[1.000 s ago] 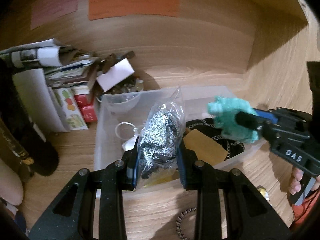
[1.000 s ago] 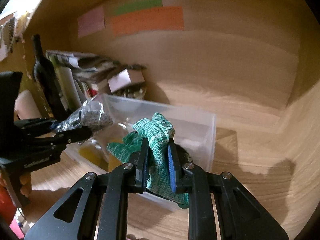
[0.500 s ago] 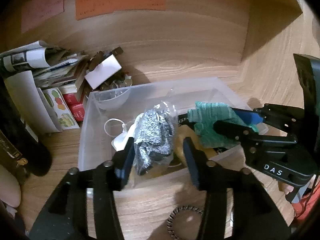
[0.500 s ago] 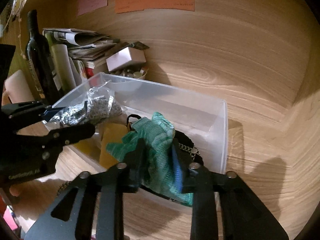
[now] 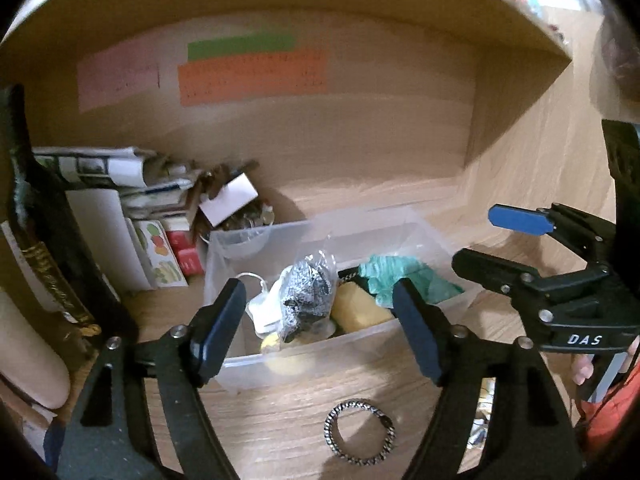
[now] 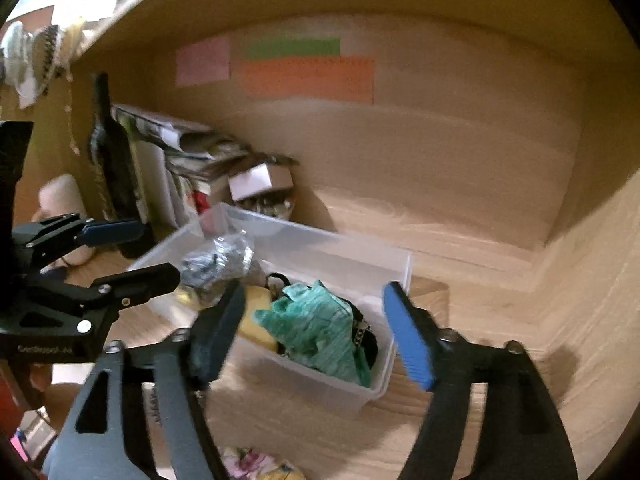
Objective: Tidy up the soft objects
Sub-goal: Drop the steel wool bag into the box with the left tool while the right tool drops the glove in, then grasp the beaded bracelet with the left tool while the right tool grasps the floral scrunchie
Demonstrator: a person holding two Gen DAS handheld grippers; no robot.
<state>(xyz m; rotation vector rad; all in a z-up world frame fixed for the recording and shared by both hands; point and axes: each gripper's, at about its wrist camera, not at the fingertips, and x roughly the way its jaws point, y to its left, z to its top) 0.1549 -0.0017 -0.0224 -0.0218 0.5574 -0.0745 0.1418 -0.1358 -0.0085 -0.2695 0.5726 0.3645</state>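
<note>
A clear plastic bin [image 5: 304, 364] [image 6: 394, 344] stands on the wooden shelf. In it lie a clear bag of grey speckled fabric [image 5: 306, 292] [image 6: 216, 260], a green knitted cloth [image 5: 404, 278] [image 6: 320, 332] and a yellow soft item [image 5: 360, 310] [image 6: 256, 320]. My left gripper [image 5: 320, 332] [image 6: 128, 250] is open and empty, just in front of the bin. My right gripper [image 6: 316, 336] [image 5: 486, 240] is open and empty, above the bin's right end.
A dark braided ring [image 5: 358, 432] lies on the shelf in front of the bin. Stacked papers and boxes [image 5: 132, 200], a white box [image 5: 228, 202] and a dark bottle [image 6: 110, 160] stand at the back left. Coloured notes [image 5: 252, 74] hang on the back wall.
Both grippers have opened and let go: the grey bag and the green cloth now lie in the bin. Both grippers have drawn back from it.
</note>
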